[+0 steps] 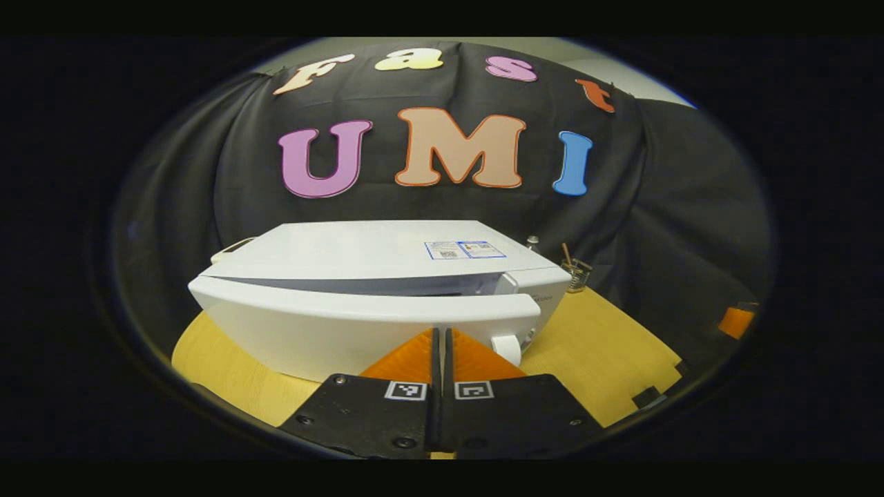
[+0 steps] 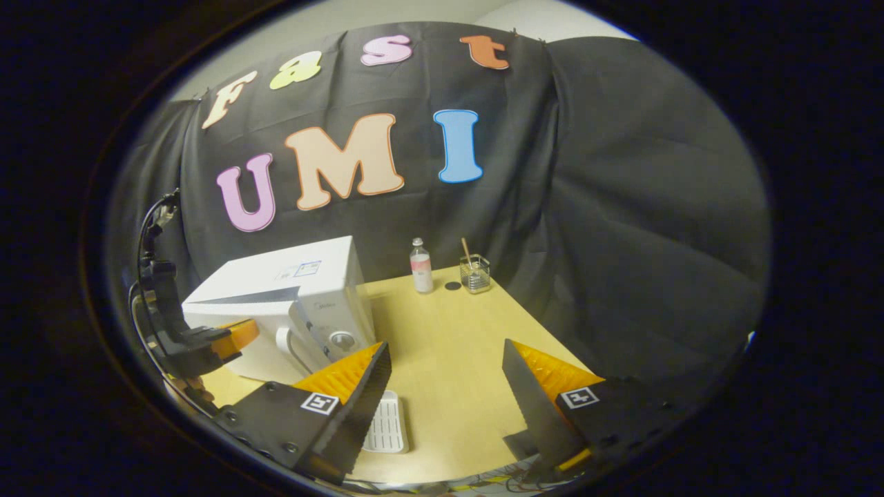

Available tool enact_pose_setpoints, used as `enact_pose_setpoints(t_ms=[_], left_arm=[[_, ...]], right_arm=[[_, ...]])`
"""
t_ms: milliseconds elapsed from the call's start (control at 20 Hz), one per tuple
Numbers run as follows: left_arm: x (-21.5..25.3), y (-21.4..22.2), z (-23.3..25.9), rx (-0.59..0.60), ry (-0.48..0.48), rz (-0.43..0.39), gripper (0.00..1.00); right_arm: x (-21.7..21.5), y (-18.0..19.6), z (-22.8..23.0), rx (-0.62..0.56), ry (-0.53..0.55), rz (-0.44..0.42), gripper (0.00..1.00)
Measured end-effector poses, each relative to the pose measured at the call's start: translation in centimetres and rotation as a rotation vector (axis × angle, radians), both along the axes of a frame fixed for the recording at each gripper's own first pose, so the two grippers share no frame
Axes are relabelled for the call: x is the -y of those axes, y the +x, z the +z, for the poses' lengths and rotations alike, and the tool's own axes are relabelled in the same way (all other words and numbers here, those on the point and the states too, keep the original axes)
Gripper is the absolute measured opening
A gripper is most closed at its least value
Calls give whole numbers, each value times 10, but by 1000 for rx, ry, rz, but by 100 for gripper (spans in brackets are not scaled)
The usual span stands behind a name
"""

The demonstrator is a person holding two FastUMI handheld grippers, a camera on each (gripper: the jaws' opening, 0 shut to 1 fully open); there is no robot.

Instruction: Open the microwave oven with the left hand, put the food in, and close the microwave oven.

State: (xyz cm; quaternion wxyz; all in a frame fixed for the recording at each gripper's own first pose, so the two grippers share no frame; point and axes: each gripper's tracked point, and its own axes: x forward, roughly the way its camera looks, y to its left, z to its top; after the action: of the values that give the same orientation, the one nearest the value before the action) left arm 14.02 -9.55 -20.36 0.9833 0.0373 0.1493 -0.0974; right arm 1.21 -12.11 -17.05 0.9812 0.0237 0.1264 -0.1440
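Observation:
The white microwave (image 1: 373, 276) stands on the wooden table (image 1: 608, 345), its door (image 1: 331, 324) ajar with a dark gap along the top. My left gripper (image 1: 442, 333) is shut, fingertips right at the door's front, nothing visible between them. A white handle (image 1: 507, 348) sticks out just right of the fingertips. In the right gripper view the microwave (image 2: 304, 290) sits at the left, with the left gripper (image 2: 231, 338) at its door. My right gripper (image 2: 445, 348) hangs open over the table, empty. A white ridged tray (image 2: 387, 421) lies on the table beside its left finger.
At the table's far edge stand a small bottle (image 2: 420, 266), a dark disc (image 2: 452, 285) and a glass with a stick in it (image 2: 475, 274). Black cloth walls close in behind and to the right. Bare tabletop (image 2: 449, 324) stretches right of the microwave.

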Motion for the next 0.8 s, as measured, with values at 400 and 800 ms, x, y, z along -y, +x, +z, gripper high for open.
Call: enact_pose_setpoints(t_ms=[400, 800], left_arm=[[6, 21, 1, 16, -22, 37, 0], [6, 28, 2, 44, -50, 59, 0]], right_arm=[[10, 14, 2, 0, 11, 11, 92], [25, 30, 7, 7, 39, -13, 92]])
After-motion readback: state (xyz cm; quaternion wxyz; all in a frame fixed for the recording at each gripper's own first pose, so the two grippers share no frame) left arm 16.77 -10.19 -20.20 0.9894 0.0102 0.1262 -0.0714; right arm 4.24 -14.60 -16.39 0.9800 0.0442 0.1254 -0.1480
